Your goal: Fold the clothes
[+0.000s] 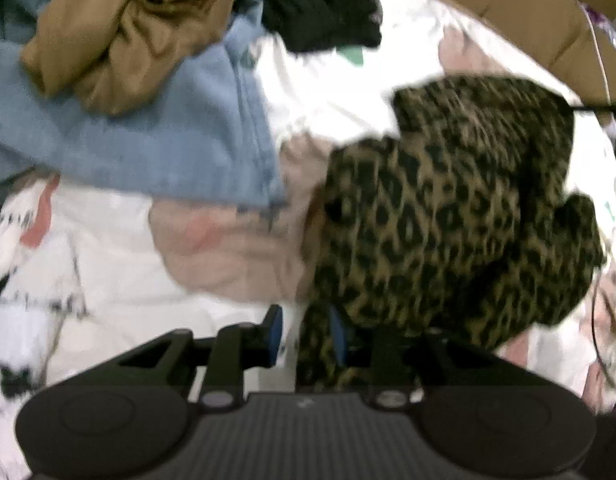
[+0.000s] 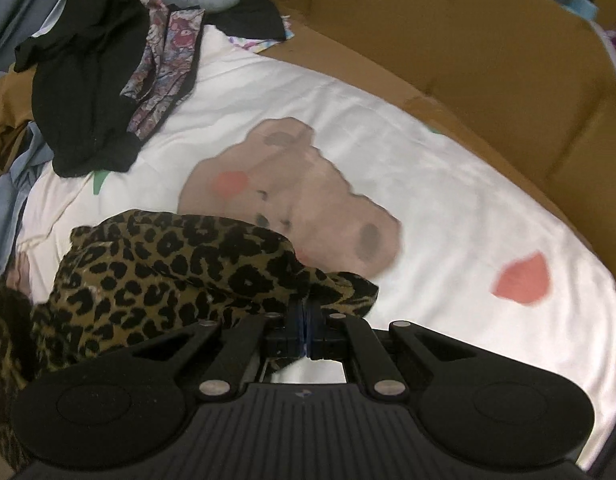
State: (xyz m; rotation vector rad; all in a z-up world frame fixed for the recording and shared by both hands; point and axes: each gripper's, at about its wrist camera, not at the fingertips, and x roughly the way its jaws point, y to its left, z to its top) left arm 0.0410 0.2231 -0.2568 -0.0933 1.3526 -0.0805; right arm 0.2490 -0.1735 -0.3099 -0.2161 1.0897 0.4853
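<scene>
- On white printed bedding (image 2: 448, 184), beside piled clothes (image 1: 119, 32): leopard-print garment (image 2: 179, 264), bunched, partly raised.
- Right gripper (image 2: 306, 320): clamped tight on one garment edge. Hold firm.
- Left gripper (image 1: 305, 336): jaws partly apart, leopard cloth between, blue pads (image 1: 275, 332) not pressing. Take a fresh edge well apart from right grip.
- Draw both edges apart, smooth flat, then fold.
- Avoid snagging blue denim (image 1: 167, 140) nearby.
</scene>
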